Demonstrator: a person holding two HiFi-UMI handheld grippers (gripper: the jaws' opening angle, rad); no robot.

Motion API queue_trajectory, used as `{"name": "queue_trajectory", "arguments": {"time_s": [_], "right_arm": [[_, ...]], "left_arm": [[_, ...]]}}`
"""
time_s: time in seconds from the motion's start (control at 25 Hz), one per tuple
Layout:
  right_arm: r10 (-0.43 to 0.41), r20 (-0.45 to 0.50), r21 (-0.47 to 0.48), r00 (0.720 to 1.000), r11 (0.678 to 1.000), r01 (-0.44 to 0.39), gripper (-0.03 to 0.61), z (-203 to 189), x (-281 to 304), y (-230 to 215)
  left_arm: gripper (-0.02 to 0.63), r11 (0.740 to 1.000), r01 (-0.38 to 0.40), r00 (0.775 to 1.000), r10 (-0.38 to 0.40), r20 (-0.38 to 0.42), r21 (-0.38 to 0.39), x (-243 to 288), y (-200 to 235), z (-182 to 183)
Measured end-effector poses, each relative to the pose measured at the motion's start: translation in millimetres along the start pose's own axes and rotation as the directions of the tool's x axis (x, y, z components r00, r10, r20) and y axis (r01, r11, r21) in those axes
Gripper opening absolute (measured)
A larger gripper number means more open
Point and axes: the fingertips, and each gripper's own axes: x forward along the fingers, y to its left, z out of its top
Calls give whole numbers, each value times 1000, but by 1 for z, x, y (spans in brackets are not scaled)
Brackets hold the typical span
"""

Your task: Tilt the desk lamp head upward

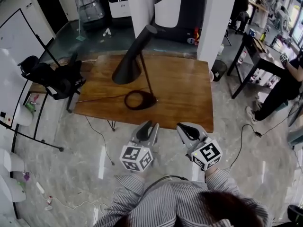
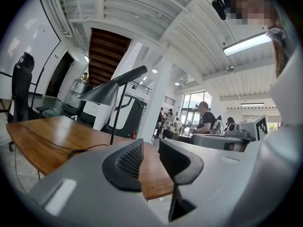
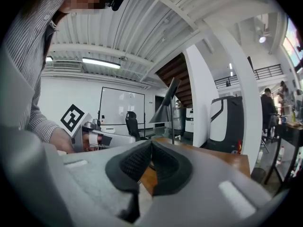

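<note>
A black desk lamp stands on the wooden table (image 1: 189,98). Its cone-shaped head (image 1: 129,65) points down to the left, its thin stem rises from a ring base (image 1: 140,100), and a cord trails left. Both grippers hang in the air short of the table's near edge, away from the lamp. My left gripper (image 1: 149,127) is open with nothing between its jaws. My right gripper (image 1: 185,129) is shut and empty. The lamp head (image 2: 102,92) shows in the left gripper view beyond the open jaws, and the same head (image 3: 166,105) shows in the right gripper view.
A black office chair (image 1: 54,77) stands at the table's left end. White pillars (image 1: 215,18) and dark machines rise behind the table. A person (image 1: 284,86) sits at a desk on the right. Cables lie on the tiled floor.
</note>
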Motion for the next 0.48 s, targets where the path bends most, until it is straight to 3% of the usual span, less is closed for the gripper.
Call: {"name": "queue_trajectory", "arguments": {"time_s": [0.28, 0.48], "right_arm": [[-18, 22, -67, 1000, 998, 19, 3, 24, 85, -17], [-67, 41, -93, 997, 993, 70, 3, 40, 139, -45]], "left_arm": [[107, 999, 31, 999, -30, 24, -19, 41, 66, 20], [107, 998, 66, 998, -66, -12, 0, 78, 103, 27]]}}
